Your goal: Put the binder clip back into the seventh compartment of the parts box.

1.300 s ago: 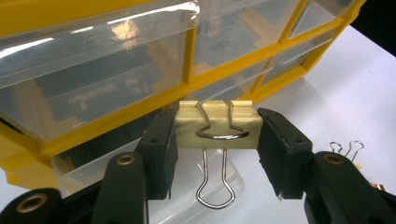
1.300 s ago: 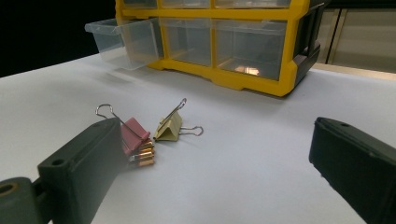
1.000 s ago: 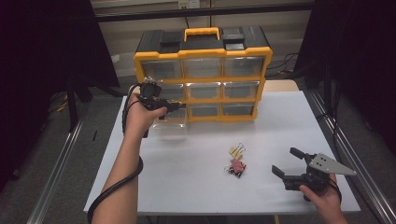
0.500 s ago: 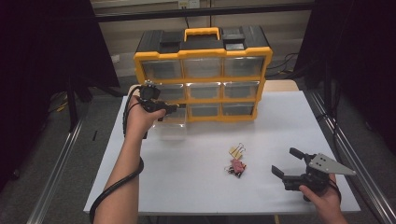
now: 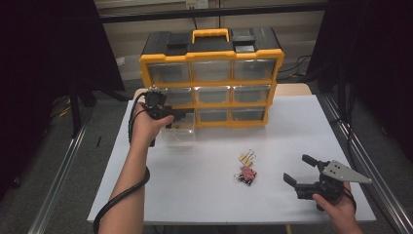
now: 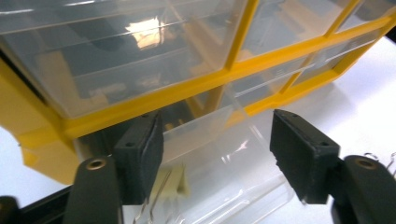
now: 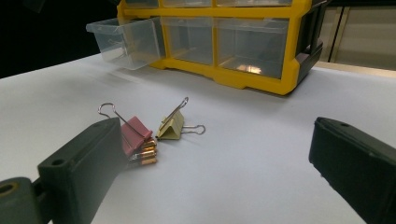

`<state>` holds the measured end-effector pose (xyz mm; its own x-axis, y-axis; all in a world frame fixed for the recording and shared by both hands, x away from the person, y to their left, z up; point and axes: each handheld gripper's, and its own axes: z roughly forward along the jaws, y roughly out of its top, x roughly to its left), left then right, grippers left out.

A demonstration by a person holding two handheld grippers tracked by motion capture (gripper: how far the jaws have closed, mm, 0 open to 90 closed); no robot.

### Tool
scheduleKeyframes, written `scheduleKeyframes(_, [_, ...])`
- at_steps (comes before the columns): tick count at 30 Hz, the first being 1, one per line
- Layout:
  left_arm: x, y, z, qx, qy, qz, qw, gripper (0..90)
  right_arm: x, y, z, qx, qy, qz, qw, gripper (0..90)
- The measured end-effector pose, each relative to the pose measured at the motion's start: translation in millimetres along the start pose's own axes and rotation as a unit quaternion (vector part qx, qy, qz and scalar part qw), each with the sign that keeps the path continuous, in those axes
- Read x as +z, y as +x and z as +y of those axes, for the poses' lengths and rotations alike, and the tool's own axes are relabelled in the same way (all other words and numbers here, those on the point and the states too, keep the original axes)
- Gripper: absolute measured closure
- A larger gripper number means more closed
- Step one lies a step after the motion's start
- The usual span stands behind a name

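Observation:
A yellow organizer with clear drawers stands at the back of the white table. Its bottom-left clear drawer is pulled out. My left gripper is at that drawer's front. In the left gripper view the gripper has just been opening its jaws; the drawer lies between them and the pads stand off it. A yellow binder clip and a pink one lie mid-table. My right gripper rests open to their right, with the pink clip and yellow clip ahead of its jaws.
The organizer takes up the far middle of the table, and its open drawer juts toward me. Dark frames and rails stand along both sides of the table. A black cable trails from the left gripper down along the forearm.

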<state>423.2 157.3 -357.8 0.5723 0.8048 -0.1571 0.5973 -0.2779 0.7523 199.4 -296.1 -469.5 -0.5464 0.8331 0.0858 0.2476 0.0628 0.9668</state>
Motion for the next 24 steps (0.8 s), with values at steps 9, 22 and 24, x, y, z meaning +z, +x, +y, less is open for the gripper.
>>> scheduleKeyframes(9, [-2.4, -16.8, -3.8, 0.01, -0.013, -0.031, 0.9994, 28.8, 0.1, -0.4, 0.1, -0.001, 0.0, 0.0, 1.0, 2.7])
scheduleKeyframes(22, [0.7, -38.4, -11.7, 0.039, -0.024, -0.076, 0.9961, 19.4, 0.0, -1.1, -0.1, 0.001, -0.001, -0.001, 1.0, 2.7])
scheduleKeyframes(24, [1.4, -43.5, -13.4, 0.041, -0.026, -0.08, 0.9956, 18.7, 0.0, -0.8, -0.2, 0.004, 0.0, 0.0, 1.0, 2.7])
